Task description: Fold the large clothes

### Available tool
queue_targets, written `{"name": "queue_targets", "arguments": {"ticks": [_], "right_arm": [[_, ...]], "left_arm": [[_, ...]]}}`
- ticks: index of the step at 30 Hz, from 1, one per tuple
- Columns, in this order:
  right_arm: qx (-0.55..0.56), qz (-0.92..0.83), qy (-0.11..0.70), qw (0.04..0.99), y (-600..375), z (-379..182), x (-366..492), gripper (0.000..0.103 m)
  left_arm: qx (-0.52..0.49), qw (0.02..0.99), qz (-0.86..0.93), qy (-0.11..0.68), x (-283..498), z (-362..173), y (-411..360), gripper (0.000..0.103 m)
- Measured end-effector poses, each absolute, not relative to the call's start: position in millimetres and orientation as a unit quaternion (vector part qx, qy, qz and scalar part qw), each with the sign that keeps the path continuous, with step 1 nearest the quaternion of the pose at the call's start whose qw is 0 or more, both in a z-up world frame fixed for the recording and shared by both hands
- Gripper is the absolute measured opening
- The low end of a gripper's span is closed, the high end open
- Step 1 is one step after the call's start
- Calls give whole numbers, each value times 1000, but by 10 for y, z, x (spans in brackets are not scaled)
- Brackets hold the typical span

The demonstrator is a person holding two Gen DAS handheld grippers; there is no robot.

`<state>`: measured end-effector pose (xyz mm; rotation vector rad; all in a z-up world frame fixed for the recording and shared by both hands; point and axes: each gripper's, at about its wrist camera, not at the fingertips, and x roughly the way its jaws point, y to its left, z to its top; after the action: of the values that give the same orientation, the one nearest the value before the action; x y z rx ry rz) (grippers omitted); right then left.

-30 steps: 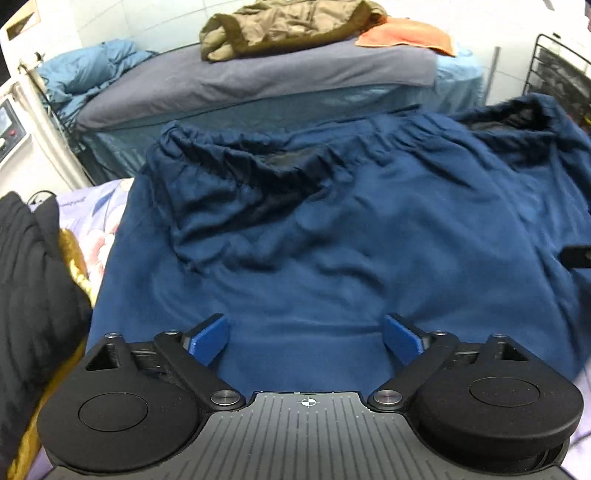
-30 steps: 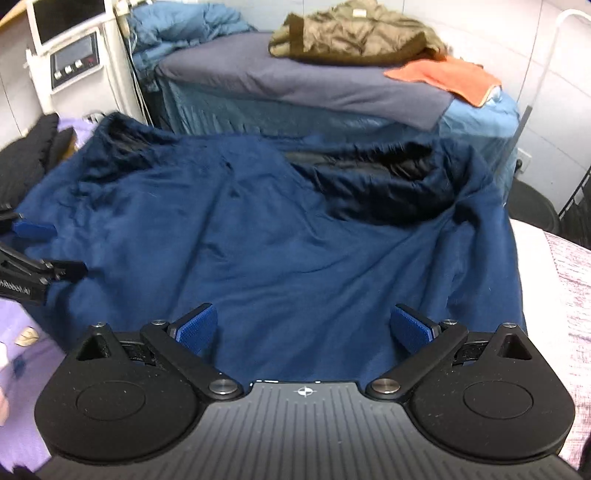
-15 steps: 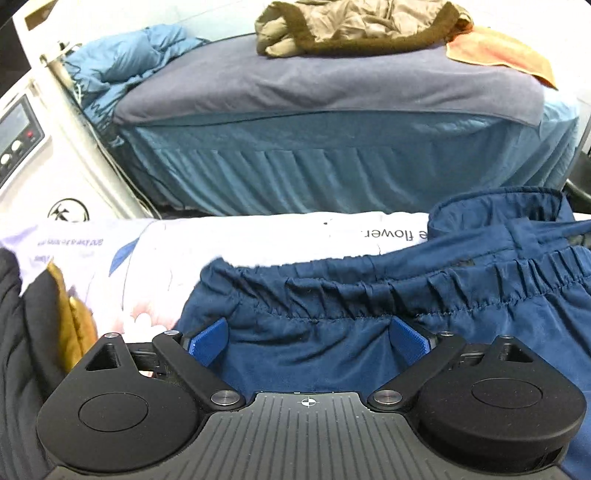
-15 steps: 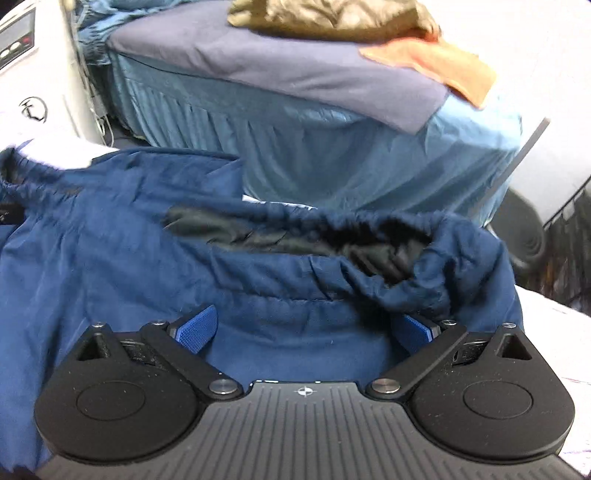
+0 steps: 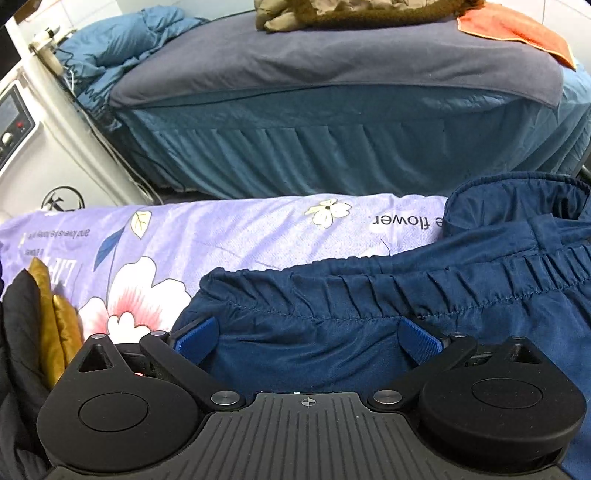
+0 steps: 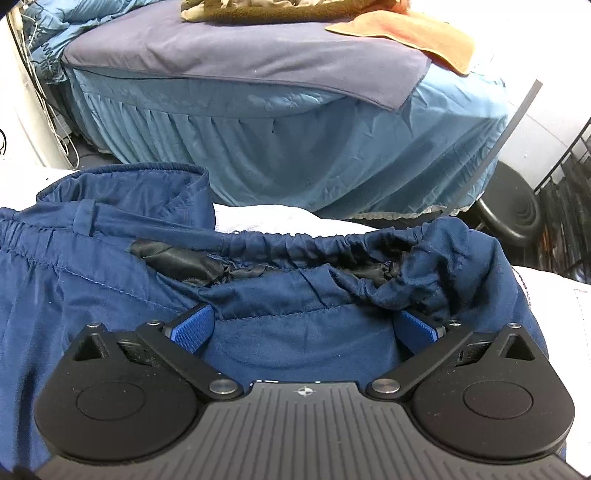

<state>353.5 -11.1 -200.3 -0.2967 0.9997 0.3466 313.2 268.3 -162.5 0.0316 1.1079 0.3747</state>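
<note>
A navy blue garment (image 5: 388, 306) with a gathered elastic waistband lies on a lilac flowered sheet (image 5: 229, 236). My left gripper (image 5: 308, 338) is open, low over the cloth just below the waistband's left end, blue pads (image 5: 194, 334) spread wide. In the right wrist view the same garment (image 6: 110, 280) shows its waistband gaping, with black lining (image 6: 177, 260) inside. My right gripper (image 6: 304, 328) is open too, its pads (image 6: 194, 325) either side of the cloth just below the waistband's right part.
A bed with a blue skirt (image 5: 332, 147) and grey blanket stands close beyond the work surface, with an olive jacket (image 5: 351, 13) and orange cloth (image 6: 413, 33) on top. Black and gold clothes (image 5: 29, 332) lie at left. A white machine (image 5: 37, 147) is far left; a black stool (image 6: 513, 210) is at right.
Both grippers have travelled forward over the navy garment from its middle to its waistband edge and dropped lower. The flowered sheet and the bed's skirt now fill the view. Both stay open.
</note>
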Motion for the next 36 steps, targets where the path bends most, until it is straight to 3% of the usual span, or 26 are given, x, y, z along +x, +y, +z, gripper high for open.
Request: {"name": "queue_targets", "arguments": {"ticks": [7,19,26,31,36], "right_arm": [[-138,162,504,837,-84,-1920,3623,103],[38,165,441,881,-937,-1178,3531,102],[-7,169,423,890,-1232,-977,3123,102],[-27,168,417,893,-1418,-1004,2629,102],[-40,177,411,894,-1487,-1042,2025,102]], "left_arm": [[-12,830,160,535,3140,-1447,2772,103],[-68,841,131,520,2848,-928,3136,103],[-79,846,145,507,2505,-809,3251,103],[-114,850,130,497,1973,-795,3166,103],[-86,855,127,495,1351,-860,2919,103]]}}
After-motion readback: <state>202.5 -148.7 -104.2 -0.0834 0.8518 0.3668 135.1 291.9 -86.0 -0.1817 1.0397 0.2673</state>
